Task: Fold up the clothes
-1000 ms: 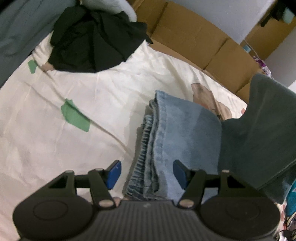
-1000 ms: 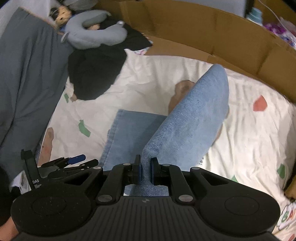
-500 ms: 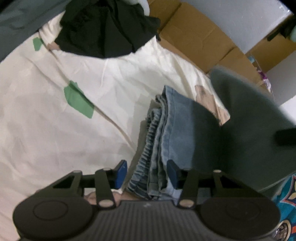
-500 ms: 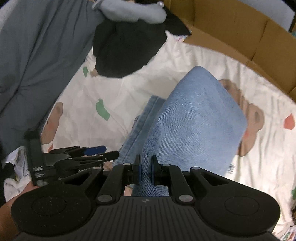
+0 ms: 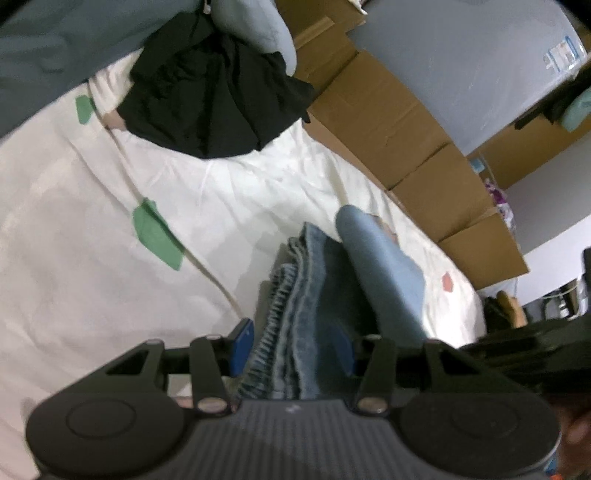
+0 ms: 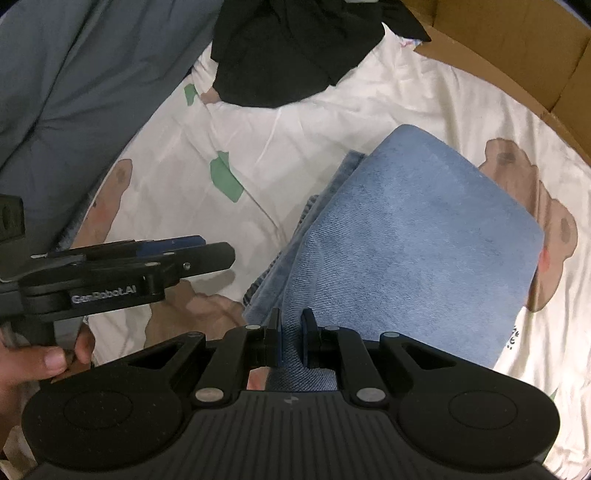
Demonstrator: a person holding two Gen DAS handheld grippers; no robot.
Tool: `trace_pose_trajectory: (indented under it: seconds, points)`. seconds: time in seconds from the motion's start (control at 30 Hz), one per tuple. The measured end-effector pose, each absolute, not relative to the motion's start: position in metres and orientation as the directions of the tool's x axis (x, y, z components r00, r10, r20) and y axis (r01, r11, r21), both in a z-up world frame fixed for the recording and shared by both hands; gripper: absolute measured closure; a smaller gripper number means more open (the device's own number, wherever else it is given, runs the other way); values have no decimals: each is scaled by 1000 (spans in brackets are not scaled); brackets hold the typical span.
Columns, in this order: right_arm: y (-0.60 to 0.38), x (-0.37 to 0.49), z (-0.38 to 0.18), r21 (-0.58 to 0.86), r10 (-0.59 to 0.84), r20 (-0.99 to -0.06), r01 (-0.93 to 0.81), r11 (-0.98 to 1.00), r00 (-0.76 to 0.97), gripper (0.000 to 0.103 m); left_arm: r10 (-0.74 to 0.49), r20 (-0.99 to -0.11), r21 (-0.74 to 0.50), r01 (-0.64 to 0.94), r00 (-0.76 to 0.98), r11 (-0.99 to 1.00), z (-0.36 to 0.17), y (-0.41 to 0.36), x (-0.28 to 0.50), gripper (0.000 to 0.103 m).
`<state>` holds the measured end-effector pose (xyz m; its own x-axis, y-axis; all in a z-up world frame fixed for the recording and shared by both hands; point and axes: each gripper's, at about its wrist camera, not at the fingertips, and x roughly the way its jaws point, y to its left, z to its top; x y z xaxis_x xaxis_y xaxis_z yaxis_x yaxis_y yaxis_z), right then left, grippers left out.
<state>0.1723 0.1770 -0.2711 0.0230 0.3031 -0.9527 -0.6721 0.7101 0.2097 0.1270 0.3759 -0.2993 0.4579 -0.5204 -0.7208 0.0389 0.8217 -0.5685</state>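
Blue jeans (image 6: 417,236) lie partly folded on the cream bed sheet (image 6: 314,122). My right gripper (image 6: 291,341) is shut on the jeans' end and holds the top layer folded over the stack. In the left wrist view the layered jeans (image 5: 314,295) sit between the fingers of my left gripper (image 5: 295,343), which is open around their near edge. The left gripper also shows in the right wrist view (image 6: 177,254), low at the left of the jeans.
A black garment (image 5: 214,92) lies in a heap at the far side of the bed. A grey duvet (image 6: 74,92) covers the left. Cardboard boxes (image 5: 406,140) line the far edge. A grey pillow (image 5: 255,29) sits behind the black garment.
My right gripper carried the jeans' end over the stack toward the left gripper. My left gripper moved forward so the stack's edge sits between its fingers, which have narrowed.
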Motion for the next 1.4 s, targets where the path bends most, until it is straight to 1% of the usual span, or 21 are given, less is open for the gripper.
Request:
trace_pose_trajectory:
  seconds: [0.1, 0.2, 0.27, 0.33, 0.43, 0.57, 0.67, 0.73, 0.77, 0.8, 0.83, 0.87, 0.9, 0.93, 1.1, 1.2, 1.3, 1.4]
  points:
    - [176, 172, -281, 236, 316, -949, -651, 722, 6, 93, -538, -718, -581, 45, 442, 813, -302, 368, 130, 53]
    - [174, 170, -287, 266, 335, -942, -637, 724, -14, 89, -561, -710, -604, 42, 425, 796, -306, 361, 133, 52]
    - [170, 172, -290, 317, 368, -929, -607, 729, -43, 80, -580, -704, -622, 38, 411, 782, -311, 356, 136, 51]
    - [164, 174, -291, 367, 407, -912, -566, 739, -60, 77, -595, -701, -637, 31, 393, 771, -316, 352, 139, 51]
    - [153, 175, -291, 436, 460, -884, -519, 736, -91, 77, -615, -700, -656, 14, 363, 755, -327, 348, 144, 51]
    - [133, 175, -286, 473, 489, -866, -487, 734, -104, 73, -633, -699, -667, 16, 332, 745, -334, 345, 144, 51]
    - [111, 181, -283, 481, 506, -859, -470, 740, -81, 69, -630, -717, -652, 33, 297, 758, -338, 340, 143, 52]
    - [90, 188, -283, 481, 515, -856, -437, 760, -47, 66, -633, -722, -647, 50, 279, 761, -340, 336, 140, 54]
    - [81, 192, -285, 480, 516, -856, -421, 769, -35, 66, -635, -724, -646, 58, 270, 761, -340, 334, 139, 56]
    - [70, 196, -287, 476, 513, -858, -402, 782, -20, 66, -630, -730, -638, 66, 264, 767, -341, 332, 138, 64]
    - [60, 199, -290, 468, 505, -863, -384, 796, -6, 66, -618, -742, -623, 72, 260, 779, -341, 330, 137, 76]
    - [50, 201, -293, 460, 496, -868, -366, 809, 7, 66, -603, -755, -606, 77, 256, 792, -341, 328, 136, 84]
    - [40, 204, -296, 451, 487, -873, -347, 822, 20, 66, -594, -763, -596, 80, 257, 799, -340, 328, 134, 89]
    - [31, 207, -299, 443, 478, -878, -329, 834, 31, 66, -594, -761, -597, 76, 261, 799, -339, 330, 132, 92]
    - [-7, 215, -313, 427, 456, -887, -242, 872, 78, 66, -576, -765, -581, 78, 289, 810, -321, 338, 115, 95]
    - [-22, 216, -322, 416, 442, -892, -213, 884, 93, 66, -554, -776, -570, 41, 302, 821, -318, 349, 106, 99]
    - [-30, 214, -334, 415, 438, -895, -197, 888, 88, 66, -554, -777, -579, 7, 298, 815, -323, 358, 99, 100]
    - [-32, 207, -351, 414, 434, -898, -188, 891, 79, 66, -589, -744, -625, -17, 316, 780, -327, 361, 99, 99]
